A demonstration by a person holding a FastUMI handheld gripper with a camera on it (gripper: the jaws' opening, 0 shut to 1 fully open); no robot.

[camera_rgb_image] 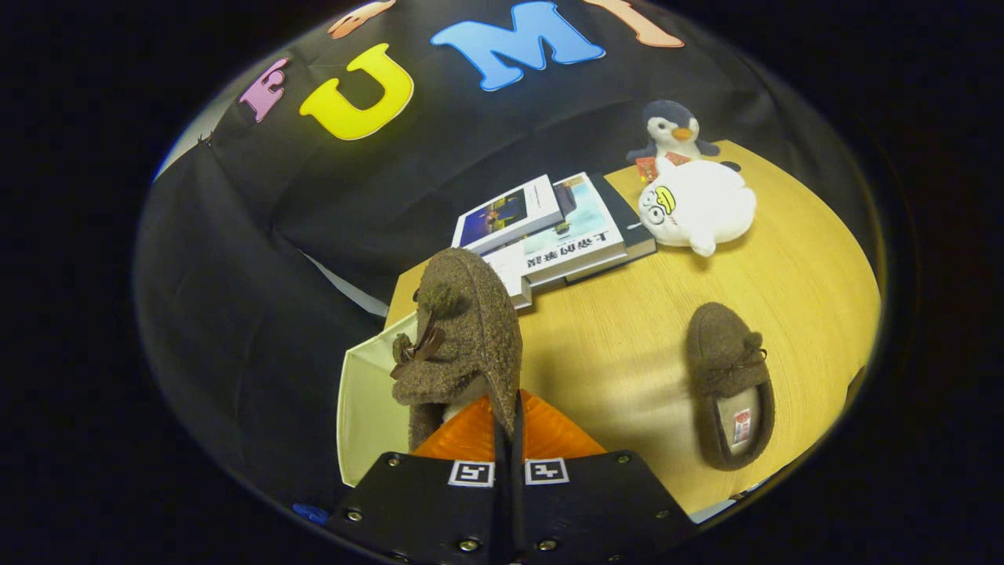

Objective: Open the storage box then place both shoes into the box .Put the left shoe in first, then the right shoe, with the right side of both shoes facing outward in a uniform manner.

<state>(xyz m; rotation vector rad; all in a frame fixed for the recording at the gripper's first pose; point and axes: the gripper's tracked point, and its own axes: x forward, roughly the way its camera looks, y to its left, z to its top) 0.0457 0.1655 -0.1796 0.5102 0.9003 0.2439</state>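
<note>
My gripper is shut on the rim of a brown fuzzy shoe, which hangs tilted on its side, toe away from me, bow facing left. The held shoe hovers over the open cream storage box, whose inner wall shows to the left of the fingers. A second brown shoe lies flat on the wooden table to the right of the fingers, opening toward me, toe pointing away.
A stack of books lies beyond the held shoe. A white plush toy and a penguin plush sit at the table's far right. The table's edge runs just behind the box.
</note>
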